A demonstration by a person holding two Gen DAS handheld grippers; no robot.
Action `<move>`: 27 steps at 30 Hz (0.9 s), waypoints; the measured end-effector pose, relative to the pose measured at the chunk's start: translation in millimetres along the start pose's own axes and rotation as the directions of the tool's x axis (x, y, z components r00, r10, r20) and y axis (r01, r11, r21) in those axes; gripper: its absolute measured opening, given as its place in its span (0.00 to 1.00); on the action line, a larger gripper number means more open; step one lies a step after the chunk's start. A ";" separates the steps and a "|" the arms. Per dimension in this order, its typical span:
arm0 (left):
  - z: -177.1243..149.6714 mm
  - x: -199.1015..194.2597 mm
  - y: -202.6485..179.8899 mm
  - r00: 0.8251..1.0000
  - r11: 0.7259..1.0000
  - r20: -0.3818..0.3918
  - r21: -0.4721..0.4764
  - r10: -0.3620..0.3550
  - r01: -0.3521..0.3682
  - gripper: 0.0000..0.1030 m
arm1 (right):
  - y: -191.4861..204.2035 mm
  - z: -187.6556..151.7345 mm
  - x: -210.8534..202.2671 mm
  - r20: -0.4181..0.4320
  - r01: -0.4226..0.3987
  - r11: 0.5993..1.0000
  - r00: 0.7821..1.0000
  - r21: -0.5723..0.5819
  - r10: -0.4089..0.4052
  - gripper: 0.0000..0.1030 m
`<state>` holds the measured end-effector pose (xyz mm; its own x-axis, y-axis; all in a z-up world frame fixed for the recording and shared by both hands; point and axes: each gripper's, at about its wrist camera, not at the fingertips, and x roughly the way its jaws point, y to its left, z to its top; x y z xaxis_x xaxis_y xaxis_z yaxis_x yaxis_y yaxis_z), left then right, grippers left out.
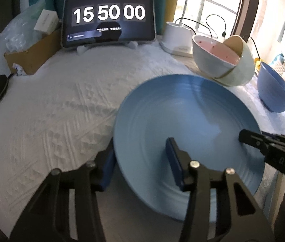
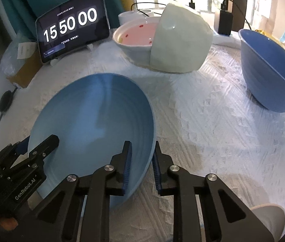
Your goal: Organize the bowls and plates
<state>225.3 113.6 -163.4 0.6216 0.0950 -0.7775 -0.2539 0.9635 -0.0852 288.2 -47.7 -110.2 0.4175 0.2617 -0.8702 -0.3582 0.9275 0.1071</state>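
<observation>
Both hand-held grippers, left (image 1: 140, 165) and right (image 2: 141, 166), straddle opposite rims of the light-blue plate (image 1: 182, 125); pad contact unclear.

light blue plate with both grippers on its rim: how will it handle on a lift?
The light blue plate looks rigid, so it should lift without flexing. Its glossy ridged surface may slip in the left gripper or right gripper. Gripped only at opposite rim edges, it may tilt if they rise unevenly.

Both tools (image 1: 140, 161) (image 2: 141, 163) angled down, jaws partly apart.
</observation>
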 end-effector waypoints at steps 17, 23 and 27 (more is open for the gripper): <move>-8.3 -48.3 -8.1 0.997 1.000 0.073 -0.019 -0.010 0.012 0.47 | -3.5 -13.8 -45.1 0.113 0.010 1.000 0.994 -0.015 -0.008 0.20; -13.9 -64.2 -15.7 0.996 1.000 0.090 -0.012 -0.026 0.027 0.47 | -6.5 -21.4 -61.3 0.144 0.015 1.000 0.990 -0.006 -0.014 0.20; -18.1 -74.6 -21.4 0.994 0.999 0.102 -0.004 -0.033 0.033 0.47 | -8.9 -27.9 -70.4 0.159 0.015 1.000 0.987 0.003 -0.016 0.20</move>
<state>170.9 81.4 -114.8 0.7018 0.0884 -0.7069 -0.2359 0.9651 -0.1135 238.7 -81.8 -63.3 0.5505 0.2862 -0.7842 -0.3491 0.9322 0.0952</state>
